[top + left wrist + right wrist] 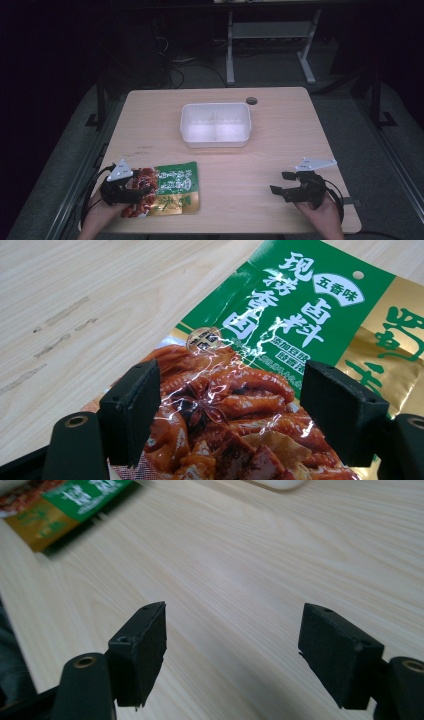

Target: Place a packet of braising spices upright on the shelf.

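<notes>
A flat food packet (172, 188), green and gold with a red picture of braised meat, lies near the table's front left edge. My left gripper (141, 186) hovers over the packet's left end with its jaws wide apart. In the left gripper view the packet (280, 340) spreads under and beyond the open jaws of that gripper (230, 412), and the pads do not press on it. My right gripper (281, 183) rests open at the front right, over bare wood. The right gripper view has its jaws (232, 655) apart with nothing between them, and the packet (60, 505) at the far upper left.
A white plastic tub (215, 124) stands in the middle of the wooden table (280, 145), toward the back. A round cable hole (251, 100) sits behind it. Beyond the table are white desk legs (230, 55) and dark floor.
</notes>
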The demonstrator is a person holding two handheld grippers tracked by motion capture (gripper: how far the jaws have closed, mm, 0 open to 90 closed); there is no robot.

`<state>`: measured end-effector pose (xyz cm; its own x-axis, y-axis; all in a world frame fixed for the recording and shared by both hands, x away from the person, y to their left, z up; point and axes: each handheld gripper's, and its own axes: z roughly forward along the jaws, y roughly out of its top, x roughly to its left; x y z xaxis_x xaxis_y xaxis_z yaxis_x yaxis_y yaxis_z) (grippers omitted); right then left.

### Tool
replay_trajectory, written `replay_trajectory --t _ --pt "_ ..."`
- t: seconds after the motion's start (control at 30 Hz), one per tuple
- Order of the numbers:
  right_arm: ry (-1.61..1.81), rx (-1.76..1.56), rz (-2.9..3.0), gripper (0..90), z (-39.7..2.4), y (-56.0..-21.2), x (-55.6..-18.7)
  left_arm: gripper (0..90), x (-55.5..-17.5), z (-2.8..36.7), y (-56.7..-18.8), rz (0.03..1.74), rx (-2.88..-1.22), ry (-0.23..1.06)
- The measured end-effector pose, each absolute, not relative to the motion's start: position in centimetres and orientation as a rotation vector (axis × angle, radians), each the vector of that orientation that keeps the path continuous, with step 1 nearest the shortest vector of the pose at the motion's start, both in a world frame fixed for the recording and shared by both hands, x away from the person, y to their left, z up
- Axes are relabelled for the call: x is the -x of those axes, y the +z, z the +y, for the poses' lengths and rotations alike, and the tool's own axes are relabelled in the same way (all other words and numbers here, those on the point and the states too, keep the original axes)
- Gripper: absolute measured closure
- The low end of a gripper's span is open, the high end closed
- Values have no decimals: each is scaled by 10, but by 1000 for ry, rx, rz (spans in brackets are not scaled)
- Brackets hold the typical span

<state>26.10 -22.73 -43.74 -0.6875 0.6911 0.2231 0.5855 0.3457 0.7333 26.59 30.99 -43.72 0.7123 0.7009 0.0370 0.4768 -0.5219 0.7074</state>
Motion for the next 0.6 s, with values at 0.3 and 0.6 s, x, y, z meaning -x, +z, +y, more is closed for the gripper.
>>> replay_trajectory --t 0.3,0.6 --pt "1263 -1088 2556 268 -194 -430 -267 264 -266 306 -439 881 -2240 399" --pt "1291 -971 2679 269 -139 -416 -283 310 -265 308 -438 890 -2232 401"
